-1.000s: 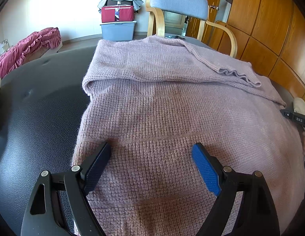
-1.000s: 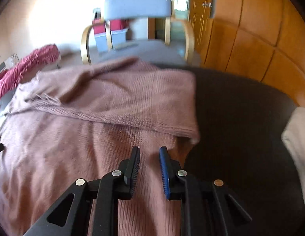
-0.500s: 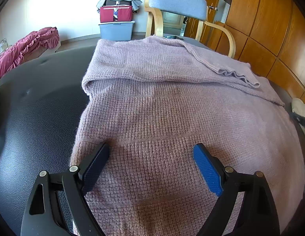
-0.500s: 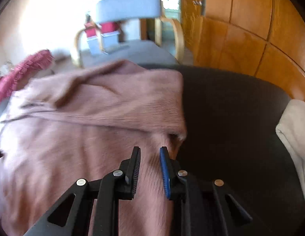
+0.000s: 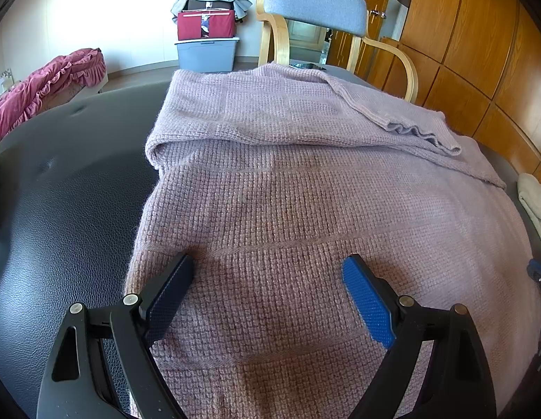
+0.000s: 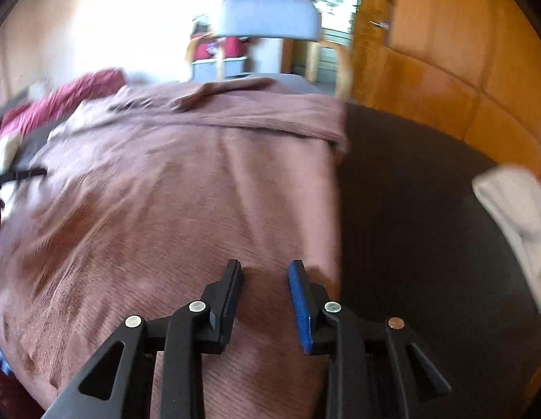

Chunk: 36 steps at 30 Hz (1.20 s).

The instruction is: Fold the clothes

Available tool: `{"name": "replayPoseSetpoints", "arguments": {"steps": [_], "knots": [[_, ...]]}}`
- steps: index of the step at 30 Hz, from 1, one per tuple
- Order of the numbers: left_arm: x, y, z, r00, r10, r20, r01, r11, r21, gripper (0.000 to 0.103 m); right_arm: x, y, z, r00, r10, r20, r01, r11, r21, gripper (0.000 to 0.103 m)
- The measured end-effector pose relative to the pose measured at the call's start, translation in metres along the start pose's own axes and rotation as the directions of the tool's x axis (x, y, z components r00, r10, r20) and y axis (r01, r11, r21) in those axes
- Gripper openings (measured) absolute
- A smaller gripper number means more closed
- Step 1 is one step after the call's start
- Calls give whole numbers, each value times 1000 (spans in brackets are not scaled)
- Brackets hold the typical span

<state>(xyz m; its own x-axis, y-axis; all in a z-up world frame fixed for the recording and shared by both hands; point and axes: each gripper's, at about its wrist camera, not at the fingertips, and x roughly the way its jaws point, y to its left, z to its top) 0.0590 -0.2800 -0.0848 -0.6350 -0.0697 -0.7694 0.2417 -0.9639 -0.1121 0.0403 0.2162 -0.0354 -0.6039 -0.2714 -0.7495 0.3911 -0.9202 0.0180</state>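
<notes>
A mauve knitted sweater [image 5: 288, 188] lies spread on a black leather table [image 5: 68, 188], its far part folded back with a sleeve across the top. My left gripper [image 5: 268, 269] is open wide and empty, hovering over the sweater's near left part. The sweater also shows in the right wrist view [image 6: 186, 188], which is blurred by motion. My right gripper [image 6: 265, 272] is over the sweater near its right edge, jaws a small gap apart and nothing between them.
A grey chair with wooden arms [image 5: 316, 10] stands behind the table. A white cloth [image 6: 514, 216] lies at the table's right side. A crimson garment [image 5: 43, 87] lies at the far left. A grey bin with a red bag [image 5: 206, 45] stands by the wall. Wooden panels are at right.
My right gripper has swung along the sweater's right edge toward its near part and its jaws have parted slightly. My left gripper has barely moved and stays open.
</notes>
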Motion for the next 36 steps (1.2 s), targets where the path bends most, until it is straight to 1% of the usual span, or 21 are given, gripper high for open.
{"name": "replayPoseSetpoints", "arguments": {"steps": [2, 3, 4, 6, 7, 8, 9, 10, 12, 13, 15, 17, 19, 21, 24, 26, 28, 30, 31, 34, 36], "knots": [[0, 0, 0, 1000, 3, -1, -3, 1000, 2, 90, -4, -12, -7, 999, 21, 24, -22, 998, 56, 27], [0, 0, 0, 1000, 3, -1, -3, 1000, 3, 90, -5, -12, -9, 999, 16, 35, -18, 998, 60, 27], [0, 0, 0, 1000, 4, -1, -4, 1000, 4, 90, -7, -8, -11, 999, -1, 43, -1, 999, 48, 27], [0, 0, 0, 1000, 6, -2, -6, 1000, 5, 90, -11, 6, -8, 997, -66, 51, 66, 998, 6, 27], [-1, 0, 0, 1000, 8, -2, -8, 1000, 7, 90, -17, 15, -7, 994, -85, 75, 87, 996, -19, 27], [-1, -1, 0, 1000, 9, -2, -9, 1000, 8, 90, -23, 24, -7, 991, -68, 119, 74, 996, -45, 27], [-1, 0, 0, 1000, 10, -2, -10, 1000, 8, 90, -32, 35, -8, 986, -4, 167, 17, 997, -81, 27], [-1, 0, 0, 1000, 10, -3, -10, 1000, 9, 90, -38, 47, -11, 980, 67, 189, -45, 992, -118, 26], [-1, 1, 0, 1000, 11, -3, -11, 1000, 11, 90, -42, 66, -14, 971, 156, 180, -122, 974, -189, 27], [-1, 1, 0, 1000, 10, -3, -10, 1000, 11, 90, -40, 77, -17, 973, 165, 159, -126, 965, -231, 27], [-1, 1, 0, 1000, 10, -3, -10, 1000, 11, 90, -30, 95, -23, 982, 151, 117, -109, 945, -309, 26], [-1, 2, 1, 1000, 10, -4, -10, 1000, 12, 90, -28, 100, -31, 983, 131, 129, -79, 936, -344, 26], [-1, 2, 1, 1000, 9, -3, -9, 1000, 10, 90, -30, 92, -36, 983, 133, 130, -84, 940, -330, 26], [-1, 3, 1, 1000, 6, -3, -6, 1000, 9, 90, -31, 77, -38, 983, 134, 124, -92, 951, -296, 29], [-1, 2, 1, 1000, 9, -7, -9, 1000, 15, 90, -36, 48, -43, 982, 156, 109, -131, 970, -206, 30], [-3, 2, 3, 1000, 3, -15, -2, 1000, 26, 90, -37, 39, -46, 977, 179, 112, -160, 974, -160, 30], [-6, 3, 3, 1000, -8, -23, 9, 999, 40, 90, -38, 41, -49, 978, 170, 124, -150, 976, -159, 30], [-18, 9, 3, 999, -40, -24, 42, 998, 54, 90, -37, 46, -51, 979, 148, 137, -122, 976, -181, 30], [-28, 16, 1, 998, -62, -3, 62, 997, 35, 90, -38, 47, -51, 979, 145, 142, -118, 977, -180, 30], [-57, 35, -11, 987, -144, 68, 146, 989, -22, 90, -38, 43, -53, 975, 158, 155, -134, 979, -152, 30], [-72, 38, -24, 981, -173, 88, 174, 985, -13, 90, -38, 38, -53, 970, 181, 165, -163, 979, -120, 31]]}}
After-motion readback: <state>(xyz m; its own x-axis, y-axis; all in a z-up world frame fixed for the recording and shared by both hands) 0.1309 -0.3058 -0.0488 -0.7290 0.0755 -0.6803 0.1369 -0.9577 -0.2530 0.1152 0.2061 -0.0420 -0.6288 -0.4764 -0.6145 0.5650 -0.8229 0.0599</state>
